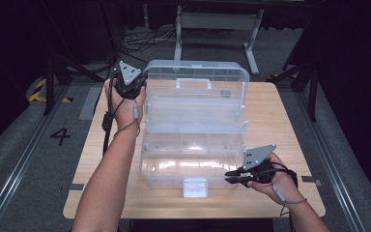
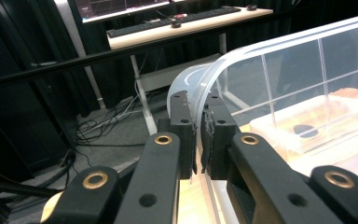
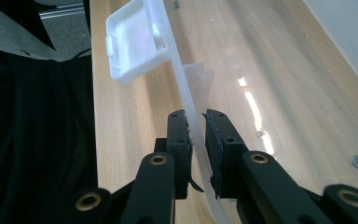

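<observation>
From my remote seat I see the toolbox [image 1: 193,159] at the centre of the frame on the counter [image 1: 280,116], its base toward the lower edge and its opened lid [image 1: 198,77] standing behind it toward the top. My left gripper [image 1: 128,83] sits at the lid's upper-left corner, jaws either side of the lid's edge, and my right gripper [image 1: 232,177] sits at the base's lower-right corner, jaws either side of the front wall. The latch [image 1: 195,187] hangs at the front wall's middle, left of the right gripper.
</observation>
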